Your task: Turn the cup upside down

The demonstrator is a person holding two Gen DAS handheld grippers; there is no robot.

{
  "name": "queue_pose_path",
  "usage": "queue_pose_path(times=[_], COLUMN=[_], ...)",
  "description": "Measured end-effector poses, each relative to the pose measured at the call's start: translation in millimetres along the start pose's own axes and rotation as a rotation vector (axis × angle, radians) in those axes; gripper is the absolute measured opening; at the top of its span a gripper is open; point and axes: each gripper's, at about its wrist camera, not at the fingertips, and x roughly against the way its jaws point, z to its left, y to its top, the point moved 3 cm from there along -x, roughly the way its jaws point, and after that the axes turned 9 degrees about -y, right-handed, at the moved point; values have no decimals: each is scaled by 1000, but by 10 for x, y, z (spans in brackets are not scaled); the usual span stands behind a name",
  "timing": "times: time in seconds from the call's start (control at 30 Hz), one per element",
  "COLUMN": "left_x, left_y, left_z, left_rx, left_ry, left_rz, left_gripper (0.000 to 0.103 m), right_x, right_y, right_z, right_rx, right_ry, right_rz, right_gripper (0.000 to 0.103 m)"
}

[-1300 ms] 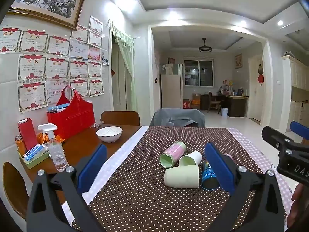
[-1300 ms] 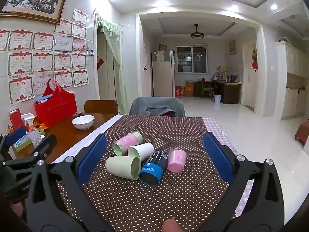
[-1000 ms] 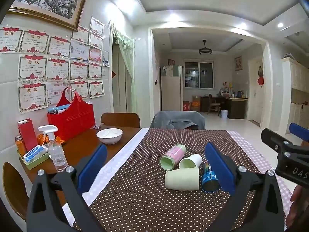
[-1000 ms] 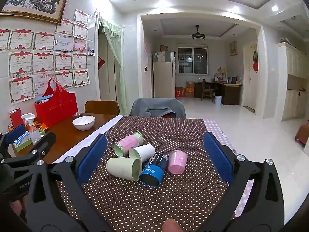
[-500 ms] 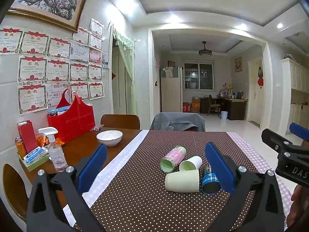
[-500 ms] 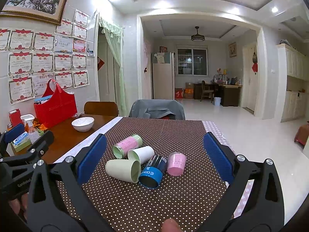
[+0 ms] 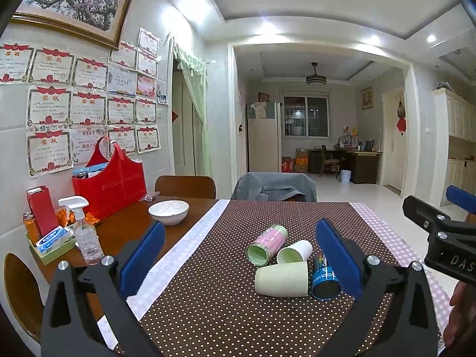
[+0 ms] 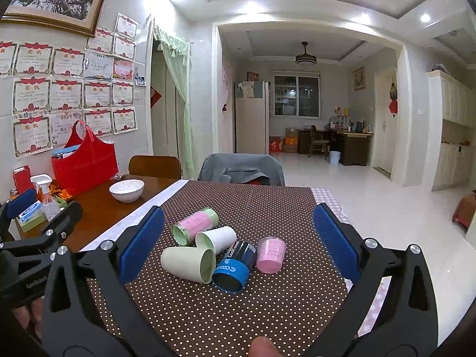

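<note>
Left hand-held gripper (image 7: 239, 251): jaws spread wide, nothing between the blue pads, held above the near edge of the desk (image 7: 125, 232). Right hand-held gripper (image 8: 236, 242): likewise spread wide and empty, aimed at the cluster of cups from just short of it.

Five cups sit close together on the brown dotted cloth (image 8: 253, 202). A pale green cup (image 8: 189, 263) lies on its side, mouth turned toward the right gripper's camera. Just beside it, a blue-and-black cup (image 8: 235, 266) lies on its side, mouth toward the camera. Behind these, a white cup (image 8: 216, 238) and a pink-and-green cup (image 8: 195, 226) also lie on their sides, touching or nearly touching. A pink cup (image 8: 271, 254) stands alone to the right of the blue one, its wider end down on the cloth.

On the bare wood to the left: a white bowl (image 7: 168, 211), a spray bottle (image 7: 84, 233) and a red bag (image 7: 111, 180) against the wall.
</note>
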Motion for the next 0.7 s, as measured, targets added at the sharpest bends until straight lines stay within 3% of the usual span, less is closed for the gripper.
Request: queue_pose_path(times=[0.4,0.7], left_x=[-306,-1047], left_y=[-44,-197], left_z=[-6,-32], left_rx=[-22,-50], left_ry=[-12,-54], left_rz=[59,206], left_gripper=[99,99], right_x=[-219,-805], right_y=[-9,-139], right_z=[-41,-357], right_rx=[19,12], right_ry=[4,-26], right_rz=[23,142], right_gripper=[98,98])
